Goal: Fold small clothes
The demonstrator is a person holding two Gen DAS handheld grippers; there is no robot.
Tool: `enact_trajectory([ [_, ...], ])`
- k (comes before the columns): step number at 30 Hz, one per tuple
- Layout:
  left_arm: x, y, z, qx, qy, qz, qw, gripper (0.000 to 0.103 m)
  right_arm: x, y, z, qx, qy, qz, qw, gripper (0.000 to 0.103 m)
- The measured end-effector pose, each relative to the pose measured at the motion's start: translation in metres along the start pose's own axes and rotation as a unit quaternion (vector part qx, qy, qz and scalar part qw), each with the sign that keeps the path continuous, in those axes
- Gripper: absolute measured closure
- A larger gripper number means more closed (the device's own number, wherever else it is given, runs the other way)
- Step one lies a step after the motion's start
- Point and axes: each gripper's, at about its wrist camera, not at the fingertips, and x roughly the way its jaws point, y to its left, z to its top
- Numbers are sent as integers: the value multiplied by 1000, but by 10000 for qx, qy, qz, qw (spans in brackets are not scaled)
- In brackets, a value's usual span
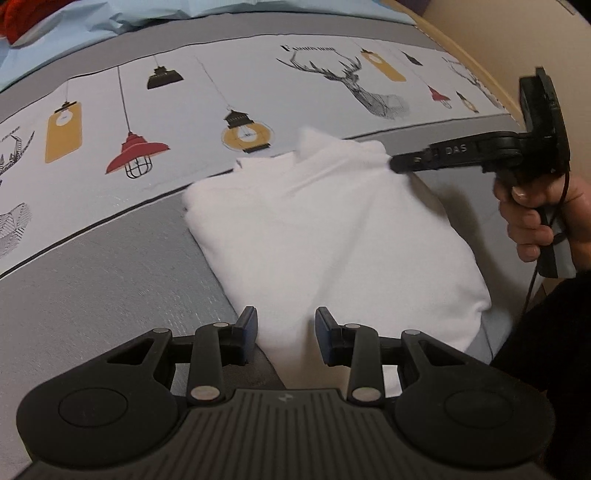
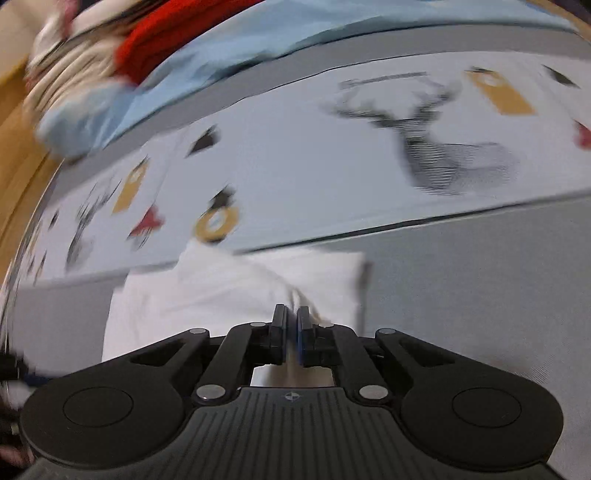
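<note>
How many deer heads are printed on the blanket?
3 show in the left view: one full deer head at the top, one partly cut off at the left edge, one faint at the far right. More may lie out of view.

Left wrist view: mounted behind the left gripper [image 1: 285, 334], looking forward and steeply down along its fingers, close above the near edge of the white garment [image 1: 332, 236]. It faces across the grey bedspread [image 1: 92, 295] toward the printed band [image 1: 221, 92] and the light blue fabric [image 1: 74, 33] at the far side; the right gripper [image 1: 397, 162] enters from the right edge of frame. Right wrist view: mounted behind the right gripper [image 2: 291, 321], also angled down, close over the white garment [image 2: 207, 295], heavily motion-blurred. Shared area: the garment, the printed band [image 2: 295, 166] with its deer head, the grey bedspread [image 2: 480, 277] and the blue fabric [image 2: 258, 40].
</note>
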Motion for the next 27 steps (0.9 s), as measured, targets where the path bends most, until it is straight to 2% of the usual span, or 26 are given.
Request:
enact_trajectory([
  [3,1,1,3,-116,-39,22,9999,65,1,-13,-1,262,95,-258,9993,98],
  [5,1,0,6,-166,-71,46,9998,65,-7,-6,-1,-75,-185,-785,9967,94],
  [6,1,-2,7,-168,-105,13,9998,65,-17,-2,-1,-275,-434,-871,9949,94],
  [8,2,-6,8,-142,-123,-69,9998,65,-38,5,-2,-457,-820,-385,9948,94],
  [10,4,-11,8,-69,-92,-139,9998,65,-52,13,-8,-750,-870,312,9929,94],
  [12,10,-16,7,-13,-17,-149,9999,65,-47,21,-18,-1096,-338,993,9884,94],
  [13,14,-17,6,-2,40,-157,9999,65,-39,24,-24,-1253,-16,1031,9867,92],
  [14,19,-18,5,12,124,-161,9998,65,-27,26,-32,-1464,335,760,9857,91],
  [15,27,-20,2,55,266,-111,9996,65,-12,26,-41,-1680,711,247,9829,91],
  [16,34,-22,0,141,404,8,9991,65,-1,20,-48,-1736,992,-61,9798,87],
  [18,44,-26,-4,351,608,269,9972,59,-5,11,-40,-1304,962,59,9868,87],
  [19,44,-25,-4,294,610,284,9973,58,-11,7,-35,-1079,823,112,9907,82],
  [21,35,-15,2,-26,454,212,9987,58,-23,-1,-29,-811,459,10,9956,64],
  [22,31,-10,5,-178,324,221,9991,56,-28,-4,-27,-702,283,-19,9971,46],
  [23,28,-3,8,-359,205,248,9988,53,-28,-6,-25,-587,189,-6,9981,35],
  [25,26,14,11,-880,28,356,9955,36,-24,-14,-24,-258,237,91,9993,31],
  [27,30,26,11,-1283,36,441,9907,33,-12,-24,-26,100,572,209,9981,31],
])
